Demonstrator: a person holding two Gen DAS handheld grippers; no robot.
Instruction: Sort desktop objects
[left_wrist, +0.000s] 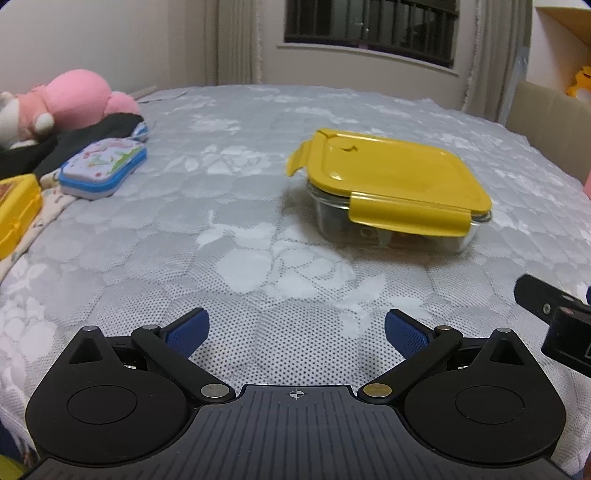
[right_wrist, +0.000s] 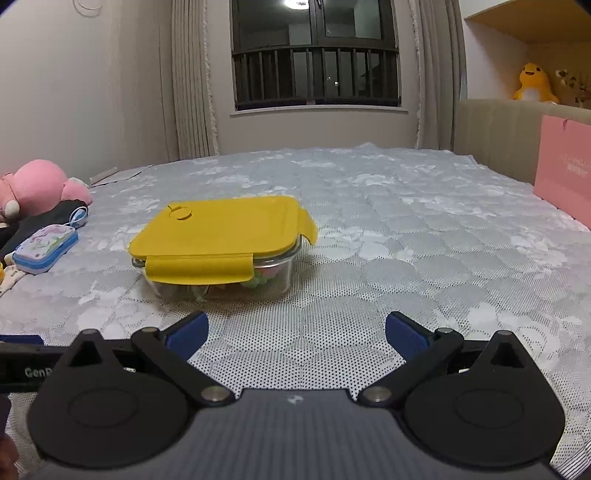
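Note:
A glass container with a yellow lid (left_wrist: 397, 177) sits on the grey patterned bedspread (left_wrist: 240, 206). Its front latch is folded down and a side latch sticks out. It also shows in the right wrist view (right_wrist: 218, 230), with small coloured items inside. My left gripper (left_wrist: 297, 328) is open and empty, well short of the container. My right gripper (right_wrist: 297, 328) is open and empty, in front of the container and slightly right of it. A blue-edged floral tin (left_wrist: 103, 170) lies at the left, also in the right wrist view (right_wrist: 46, 249).
A pink plush toy (left_wrist: 74, 99) and dark cloth (left_wrist: 88, 134) lie at the far left. A second yellow box (left_wrist: 16, 210) is at the left edge. A pink paper bag (right_wrist: 565, 166) stands at the right by a beige headboard (right_wrist: 495, 125).

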